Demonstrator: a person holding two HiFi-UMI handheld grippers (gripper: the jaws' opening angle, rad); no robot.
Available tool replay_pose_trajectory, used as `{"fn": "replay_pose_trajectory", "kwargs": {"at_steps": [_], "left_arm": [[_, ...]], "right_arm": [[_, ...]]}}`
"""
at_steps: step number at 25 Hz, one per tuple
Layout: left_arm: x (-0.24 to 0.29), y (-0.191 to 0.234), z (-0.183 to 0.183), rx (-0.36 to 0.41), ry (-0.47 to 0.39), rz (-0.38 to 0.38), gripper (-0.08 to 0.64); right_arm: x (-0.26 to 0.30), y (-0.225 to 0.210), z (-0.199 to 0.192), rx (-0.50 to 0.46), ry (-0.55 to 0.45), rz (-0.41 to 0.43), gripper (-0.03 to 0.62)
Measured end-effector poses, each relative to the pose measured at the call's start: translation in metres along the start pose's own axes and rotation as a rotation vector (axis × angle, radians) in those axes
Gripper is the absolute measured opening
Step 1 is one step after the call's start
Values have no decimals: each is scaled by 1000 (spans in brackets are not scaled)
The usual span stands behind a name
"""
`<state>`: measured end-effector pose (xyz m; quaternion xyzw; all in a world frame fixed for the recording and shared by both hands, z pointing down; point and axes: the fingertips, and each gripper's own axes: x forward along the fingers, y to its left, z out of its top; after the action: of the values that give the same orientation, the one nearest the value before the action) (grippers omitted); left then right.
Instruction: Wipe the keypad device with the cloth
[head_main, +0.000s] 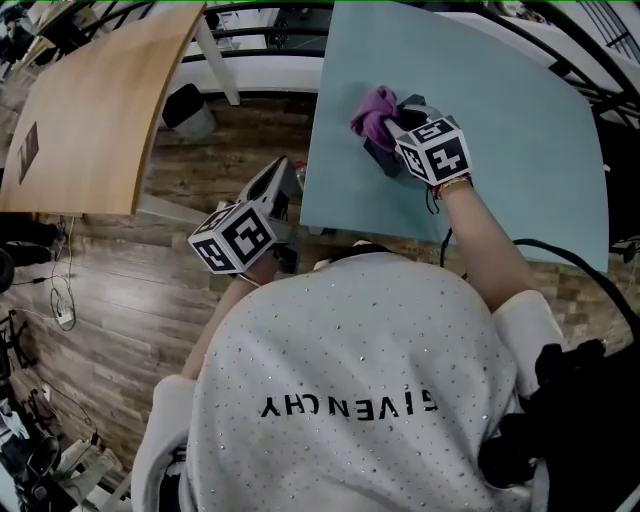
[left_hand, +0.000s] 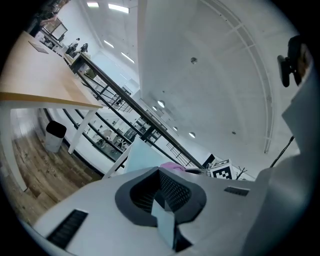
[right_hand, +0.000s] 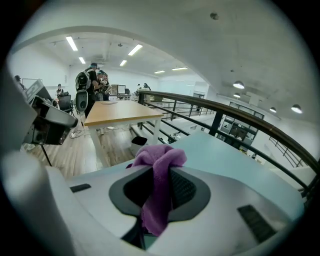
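A purple cloth (head_main: 373, 110) is pinched in my right gripper (head_main: 388, 128), which is shut on it above the light blue table (head_main: 520, 130). In the right gripper view the cloth (right_hand: 159, 162) bunches over the jaw tips and hangs down between the pads of that gripper (right_hand: 161, 172). My left gripper (head_main: 279, 178) hovers off the table's near left edge over the wood floor; its jaws are shut with nothing between them (left_hand: 162, 175). From the left gripper view the cloth (left_hand: 172, 165) shows far off. No keypad device shows in any view.
A wooden table (head_main: 95, 100) stands at the left, with a dark waste bin (head_main: 187, 110) between it and the blue table. Black railings (right_hand: 240, 115) run behind the blue table. People and equipment stand far back (right_hand: 92, 87). A cable (head_main: 560, 260) trails by my right arm.
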<state>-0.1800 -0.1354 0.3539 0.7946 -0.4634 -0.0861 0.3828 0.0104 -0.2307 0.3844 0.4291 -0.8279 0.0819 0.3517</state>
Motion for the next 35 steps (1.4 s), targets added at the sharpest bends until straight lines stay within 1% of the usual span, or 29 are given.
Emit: {"fn": "replay_pose_trajectory", "kwargs": {"at_steps": [3, 7, 9, 11, 13, 15, 17, 19, 21, 25, 28, 30, 35], "left_arm": [[-6, -3, -6, -7, 1, -6, 0], [-14, -3, -10, -19, 5, -11, 0], [-16, -2, -13, -29, 10, -13, 0], [-16, -1, -17, -33, 9, -19, 0], [-14, -2, -21, -33, 7, -29, 0], [-12, -5, -23, -30, 7, -41, 0], [-12, -6, -22, -25, 11, -42, 0], [-12, -6, -19, -19, 17, -42, 0], [-12, -7, -17, -20, 20, -41, 0], [-9, -9, -20, -22, 24, -43, 0], [-9, -8, -20, -17, 31, -44, 0], [-7, -7, -20, -28, 36, -46, 0], [-1, -6, -22, -40, 41, -55, 0]], "right_arm": [[-4, 11, -2, -10, -6, 5, 75], [-12, 21, 5, 10, -35, -1, 74], [-20, 33, 17, 32, -99, 29, 75], [-25, 52, 23, 54, -160, 88, 75], [-21, 66, 12, 54, -152, 119, 75], [-12, 71, -8, 62, -103, 124, 75], [-8, 69, -25, 139, -72, 131, 75], [-10, 64, -35, 259, -79, 137, 75], [-13, 61, -41, 343, -87, 138, 74], [-15, 59, -64, 394, -55, 129, 75], [-18, 62, -85, 465, -30, 127, 74], [-18, 64, -97, 506, -13, 126, 74], [-18, 67, -116, 583, 21, 154, 74]]}}
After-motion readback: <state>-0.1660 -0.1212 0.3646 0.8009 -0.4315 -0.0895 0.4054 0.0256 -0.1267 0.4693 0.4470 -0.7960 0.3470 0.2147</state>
